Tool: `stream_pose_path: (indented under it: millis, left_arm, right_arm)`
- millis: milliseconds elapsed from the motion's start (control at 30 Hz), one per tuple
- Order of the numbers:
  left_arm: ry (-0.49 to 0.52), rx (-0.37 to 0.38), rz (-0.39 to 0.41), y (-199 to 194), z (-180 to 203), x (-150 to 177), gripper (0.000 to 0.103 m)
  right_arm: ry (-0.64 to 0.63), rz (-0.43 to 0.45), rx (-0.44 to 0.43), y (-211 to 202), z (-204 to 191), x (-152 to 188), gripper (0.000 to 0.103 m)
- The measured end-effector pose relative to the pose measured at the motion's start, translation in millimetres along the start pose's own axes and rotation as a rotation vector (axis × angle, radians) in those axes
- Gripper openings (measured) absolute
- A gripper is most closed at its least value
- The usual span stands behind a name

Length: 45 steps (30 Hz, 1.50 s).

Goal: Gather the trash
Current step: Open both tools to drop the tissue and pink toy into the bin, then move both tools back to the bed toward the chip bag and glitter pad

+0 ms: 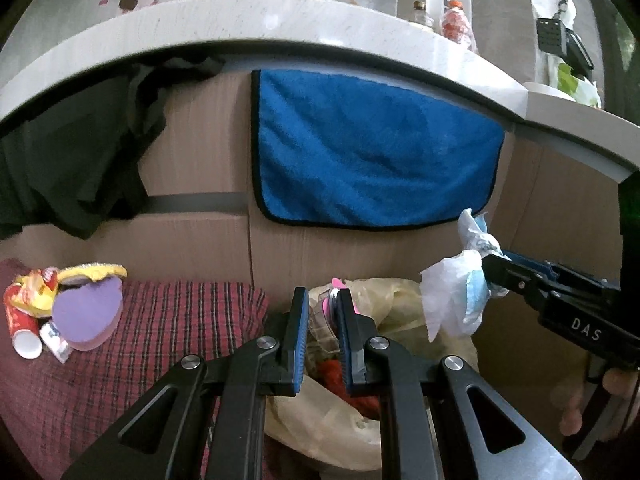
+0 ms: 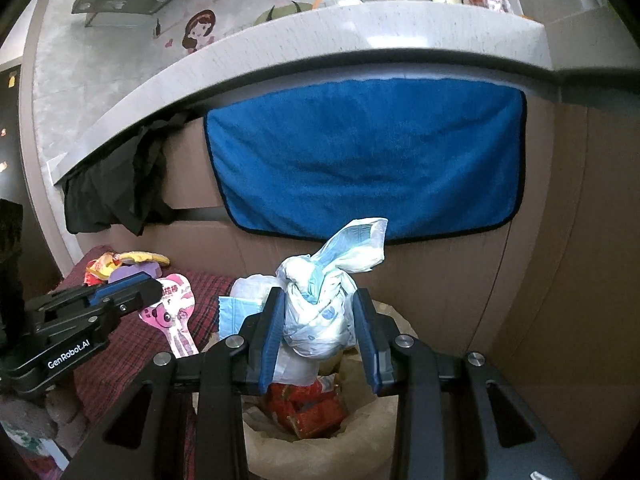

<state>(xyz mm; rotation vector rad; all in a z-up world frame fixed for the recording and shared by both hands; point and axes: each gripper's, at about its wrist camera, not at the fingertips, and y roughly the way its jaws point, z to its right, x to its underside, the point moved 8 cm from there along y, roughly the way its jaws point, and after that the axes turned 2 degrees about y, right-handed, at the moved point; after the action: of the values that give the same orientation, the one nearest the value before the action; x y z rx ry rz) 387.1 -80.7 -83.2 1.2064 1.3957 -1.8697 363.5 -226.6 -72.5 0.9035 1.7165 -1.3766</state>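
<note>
Home kitchen or dining corner; pale speckled stone counter point(image 2: 360, 36) curving overhead; cartoon boy-and-girl decals point(image 2: 240, 8) on the tiled wall behind; bottles point(image 1: 456, 20) on the countertop; blue microfibre cloth point(image 1: 372, 152) and dark garment point(image 2: 116, 188) draped over wood-grain cabinet fronts point(image 1: 200, 136); plaid-covered surface point(image 1: 160, 320) below.

A blue towel point(image 2: 368, 160) edged in black hangs below the pale speckled grey counter point(image 2: 360, 36). Left of the towel, a black cloth point(image 2: 116, 188). Below the towel, a white bundle with light blue print point(image 2: 320, 312), between the black right tongs point(image 2: 320, 336) with blue pads. Under the bundle, a cream-yellow bag point(image 2: 360, 452) holding red wrappers point(image 2: 308, 404). Lower left of the towel: a red-and-dark plaid cloth point(image 1: 160, 320), a pink-and-white cartoon wrapper point(image 2: 176, 316), a purple heart shape point(image 1: 86, 312), and yellow-and-red packaging point(image 1: 36, 292).
</note>
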Motion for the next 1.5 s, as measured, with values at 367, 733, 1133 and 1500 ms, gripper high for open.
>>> stream_pose_path:
  millis: [367, 733, 1133, 1500]
  left_arm:
    - [-0.123, 0.123, -0.086, 21.9, -15.3, 12.1, 0.040]
    - [-0.129, -0.004, -0.058, -30.2, -74.7, 22.6, 0.040]
    - [-0.312, -0.259, 0.031, -133.0, -249.7, 40.4, 0.040]
    - [-0.414, -0.307, 0.023, -131.9, -335.5, 73.5, 0.040]
  right_arm:
    - [0.012, -0.093, -0.001, 25.4, 5.6, 21.6, 0.038]
    - [-0.015, -0.047, -0.015, 8.3, -28.3, 11.2, 0.038]
    - [-0.172, -0.056, -0.181, 20.7, -175.8, -0.6, 0.038]
    - [-0.267, -0.185, -0.313, 85.2, -285.7, 23.2, 0.038]
